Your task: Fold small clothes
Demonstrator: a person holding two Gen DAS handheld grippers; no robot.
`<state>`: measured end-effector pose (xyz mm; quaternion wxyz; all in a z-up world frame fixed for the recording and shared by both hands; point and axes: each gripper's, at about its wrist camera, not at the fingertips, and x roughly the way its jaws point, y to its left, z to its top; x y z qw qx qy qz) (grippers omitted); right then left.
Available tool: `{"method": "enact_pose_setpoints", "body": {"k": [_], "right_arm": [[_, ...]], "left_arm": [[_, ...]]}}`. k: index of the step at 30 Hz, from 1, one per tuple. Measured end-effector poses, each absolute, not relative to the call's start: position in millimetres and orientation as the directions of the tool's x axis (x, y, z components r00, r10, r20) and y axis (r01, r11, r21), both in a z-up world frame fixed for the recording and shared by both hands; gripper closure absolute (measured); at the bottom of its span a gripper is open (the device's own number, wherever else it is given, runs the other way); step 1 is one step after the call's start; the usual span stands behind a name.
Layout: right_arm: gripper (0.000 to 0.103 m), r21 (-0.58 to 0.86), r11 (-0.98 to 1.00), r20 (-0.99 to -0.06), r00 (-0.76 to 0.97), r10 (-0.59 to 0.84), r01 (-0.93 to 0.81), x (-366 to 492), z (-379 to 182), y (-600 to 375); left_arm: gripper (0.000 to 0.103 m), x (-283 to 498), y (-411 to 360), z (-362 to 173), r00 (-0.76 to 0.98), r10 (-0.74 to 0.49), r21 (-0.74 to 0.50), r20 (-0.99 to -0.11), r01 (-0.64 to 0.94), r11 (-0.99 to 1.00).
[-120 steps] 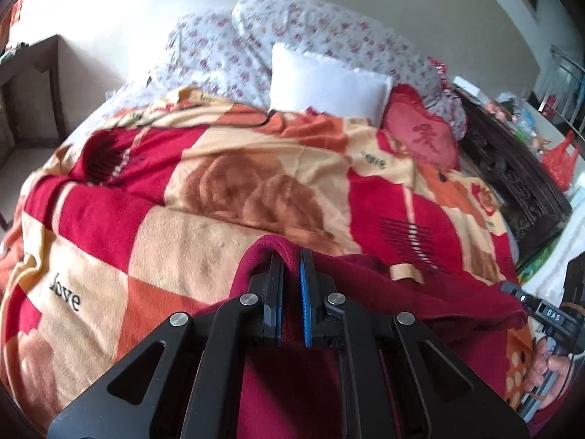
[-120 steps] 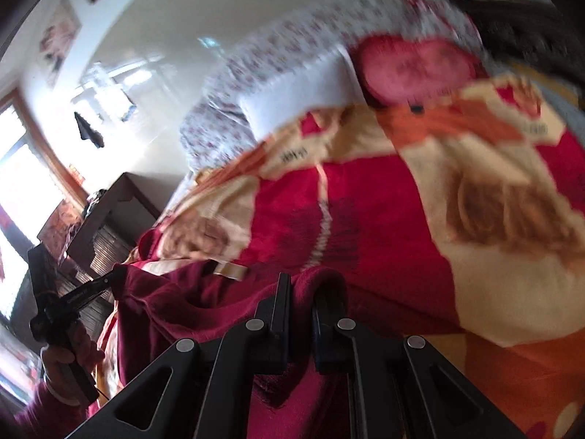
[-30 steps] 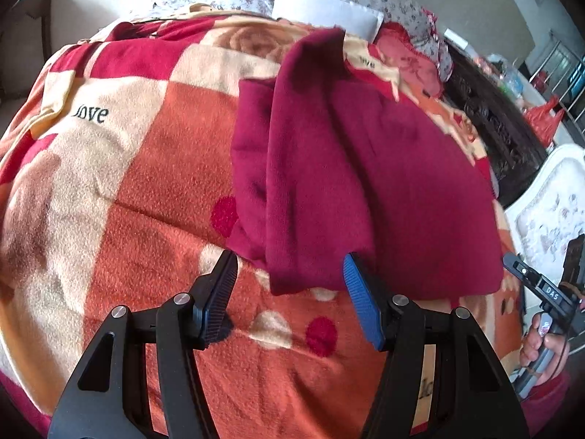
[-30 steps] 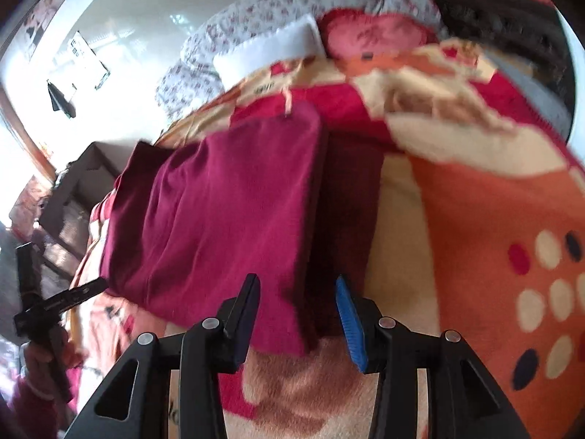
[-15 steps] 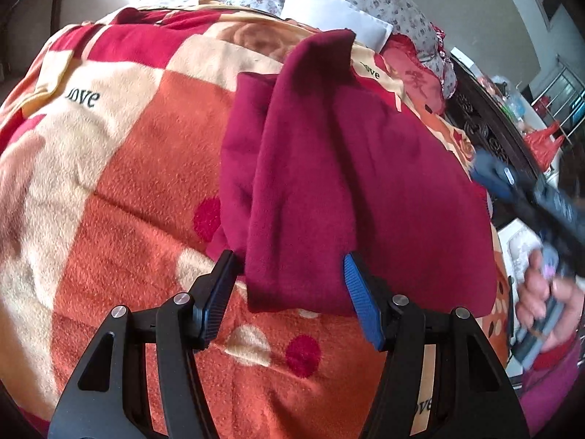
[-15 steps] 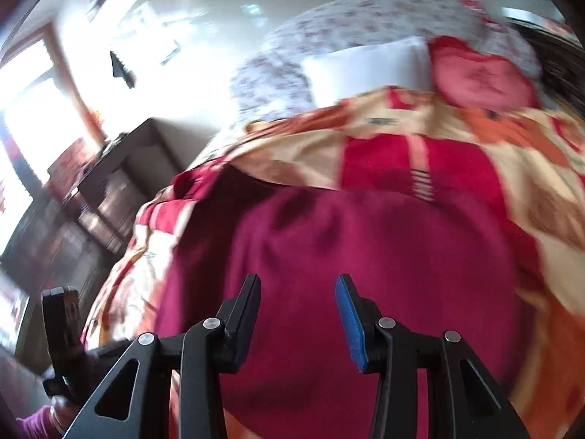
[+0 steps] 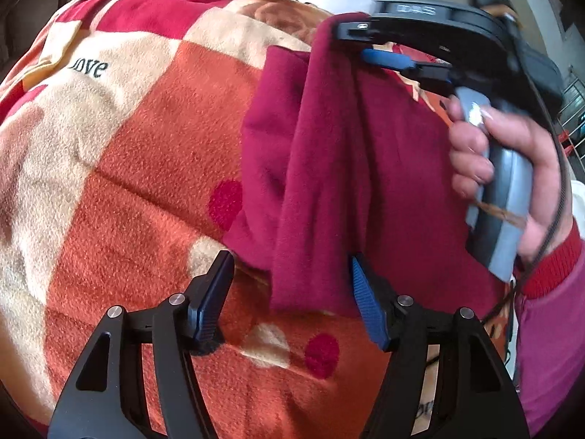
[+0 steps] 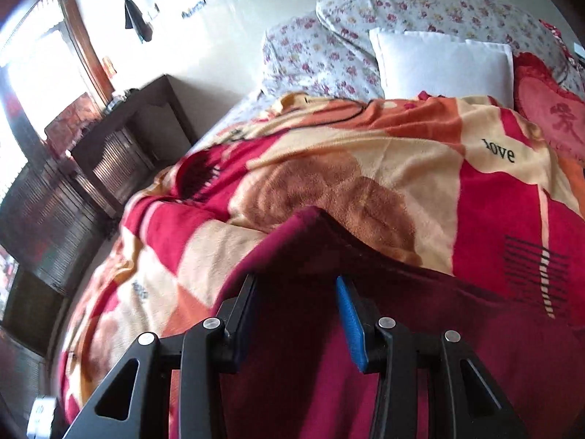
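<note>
Both tools spread, gripping nothing: left gripper [image 7: 290, 301] straddling maroon garment's [image 7: 351, 168] near hem, right gripper [image 8: 296, 314] at far corner on blanket [image 7: 120, 168], seemingly readying next fold.

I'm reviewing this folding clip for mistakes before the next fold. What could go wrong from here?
1. The left claw is open at the maroon garment's near edge, straddling overlapped layers; closing might catch only some of them, or the fleece blanket beneath.
2. The right claw is open at the far edge, which looks raised; a partial grip could let a layer slip and skew the fold.
</note>
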<state>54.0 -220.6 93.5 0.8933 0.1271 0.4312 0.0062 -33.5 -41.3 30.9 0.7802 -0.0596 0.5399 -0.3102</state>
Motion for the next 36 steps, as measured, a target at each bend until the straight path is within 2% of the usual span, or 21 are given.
{"method": "enact_pose_setpoints", "body": {"k": [4,6,16,19,21,25,31,36], "right_arm": [[0.062,0.2,0.973,-0.828,0.551,0.105,0.116,72,67,-219],[0.062,0.195,0.974,-0.824,0.558,0.096,0.119,72,66,-219],[0.061,0.222,0.968,-0.823,0.554,0.123,0.114,50,97,-219],[0.05,0.242,0.964,-0.821,0.553,0.144,0.108,39,106,-219],[0.037,0.263,0.959,-0.819,0.55,0.164,0.104,34,109,-216],[0.036,0.263,0.962,-0.834,0.519,0.186,0.078,38,110,-202],[0.035,0.199,0.978,-0.873,0.464,0.151,0.056,62,96,-167],[0.026,0.011,1.0,-0.916,0.402,0.005,0.013,79,73,-136]], "left_arm": [[0.036,-34,-45,31,0.239,-0.545,-0.417,-0.804,0.428,0.802],[0.035,-32,-45,30,0.237,-0.547,-0.421,-0.803,0.426,0.801],[0.034,-36,-41,27,0.238,-0.55,-0.424,-0.801,0.422,0.801],[0.034,-39,-36,31,0.242,-0.552,-0.427,-0.798,0.42,0.801],[0.034,-41,-30,34,0.24,-0.563,-0.44,-0.791,0.418,0.795],[0.034,-40,-12,38,0.266,-0.599,-0.474,-0.755,0.409,0.78],[0.03,-39,6,34,0.256,-0.612,-0.502,-0.748,0.385,0.774],[0.025,-32,9,30,0.262,-0.619,-0.503,-0.741,0.394,0.769]]}}
